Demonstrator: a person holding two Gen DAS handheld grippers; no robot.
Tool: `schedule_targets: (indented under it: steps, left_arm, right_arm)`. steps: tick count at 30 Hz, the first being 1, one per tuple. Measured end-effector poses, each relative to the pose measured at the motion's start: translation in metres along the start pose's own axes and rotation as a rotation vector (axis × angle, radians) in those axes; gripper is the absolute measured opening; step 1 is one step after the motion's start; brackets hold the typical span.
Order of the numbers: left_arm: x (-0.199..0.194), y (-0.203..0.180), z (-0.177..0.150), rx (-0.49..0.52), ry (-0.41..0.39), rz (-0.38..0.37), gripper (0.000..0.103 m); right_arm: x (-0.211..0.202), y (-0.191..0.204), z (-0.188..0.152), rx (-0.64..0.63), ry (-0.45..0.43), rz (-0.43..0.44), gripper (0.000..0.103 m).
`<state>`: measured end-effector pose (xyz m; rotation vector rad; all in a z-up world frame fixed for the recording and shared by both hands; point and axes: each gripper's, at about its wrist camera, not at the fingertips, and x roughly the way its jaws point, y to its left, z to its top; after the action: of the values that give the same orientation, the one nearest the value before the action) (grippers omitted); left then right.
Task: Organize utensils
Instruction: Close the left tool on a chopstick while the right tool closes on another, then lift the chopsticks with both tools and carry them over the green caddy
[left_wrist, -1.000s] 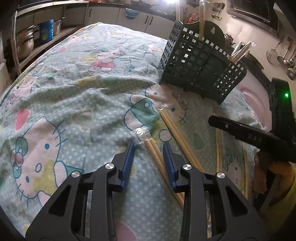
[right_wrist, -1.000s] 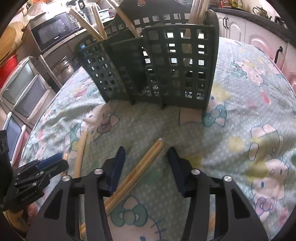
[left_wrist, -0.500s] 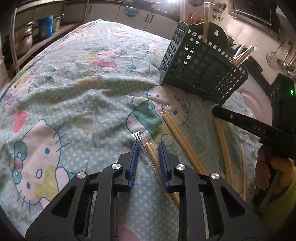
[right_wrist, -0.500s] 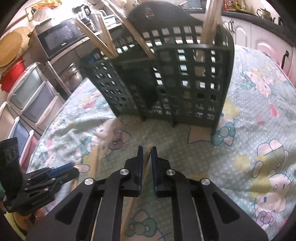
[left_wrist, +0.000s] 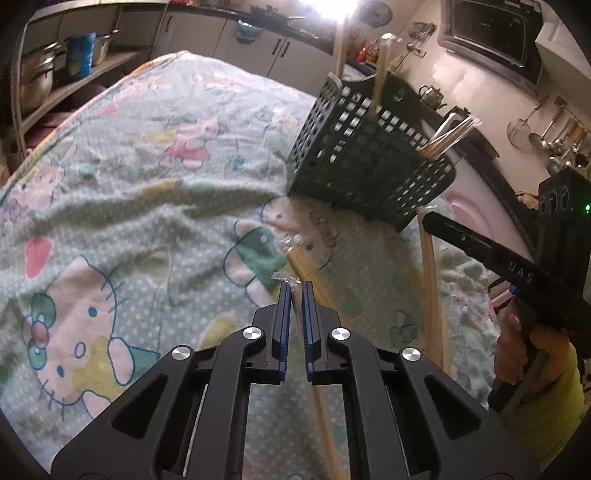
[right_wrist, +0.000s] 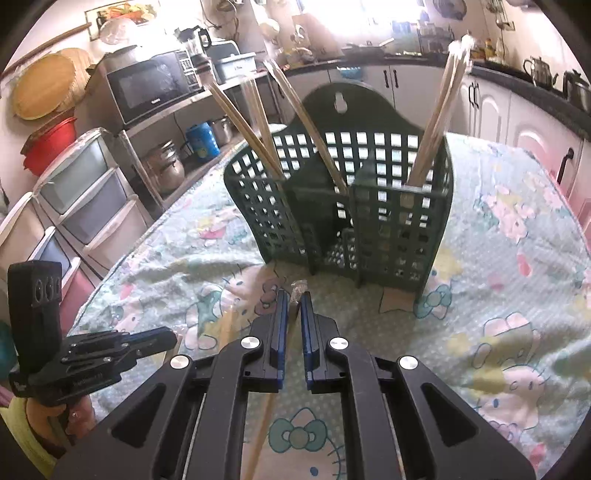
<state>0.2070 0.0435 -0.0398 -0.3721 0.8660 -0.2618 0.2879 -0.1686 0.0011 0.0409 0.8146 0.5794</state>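
Note:
A dark green slotted utensil basket (left_wrist: 369, 166) (right_wrist: 351, 214) stands on the cartoon-print cloth, with several wrapped chopstick pairs upright in its compartments. The jaws of my left gripper (left_wrist: 294, 291) (right_wrist: 168, 334) are closing tight on a wrapped chopstick pair (left_wrist: 284, 277), the pads pressing it low over the cloth. My right gripper (right_wrist: 291, 299) (left_wrist: 426, 219) is shut on another chopstick pair (right_wrist: 264, 428) (left_wrist: 430, 280), raised off the cloth in front of the basket, its tail hanging down. One more loose pair (left_wrist: 314, 273) lies on the cloth just ahead of the left gripper.
The cloth (left_wrist: 129, 206) is wrinkled and covers a round table. A person's hand (left_wrist: 517, 354) holds the right gripper's handle. Behind stand a microwave (right_wrist: 151, 88), plastic drawers (right_wrist: 85, 199), pots on shelves (left_wrist: 33, 81) and white cabinets (right_wrist: 491, 114).
Both grippers went from open around chopstick pairs to shut on them. The right gripper has risen with its pair, and the basket now sits lower in its view.

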Motion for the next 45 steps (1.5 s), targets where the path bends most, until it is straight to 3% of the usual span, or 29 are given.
schedule_targets:
  steps: [19, 45]
  left_arm:
    - [-0.051, -0.053, 0.046, 0.114, -0.145, -0.036, 0.001]
    - [-0.080, -0.105, 0.102, 0.229, -0.265, -0.085, 0.000]
  right_arm:
    - [-0.066, 0.006, 0.017, -0.059, -0.152, -0.012, 0.006]
    - [-0.110, -0.002, 0.048, -0.064, -0.290, -0.023, 0.005]
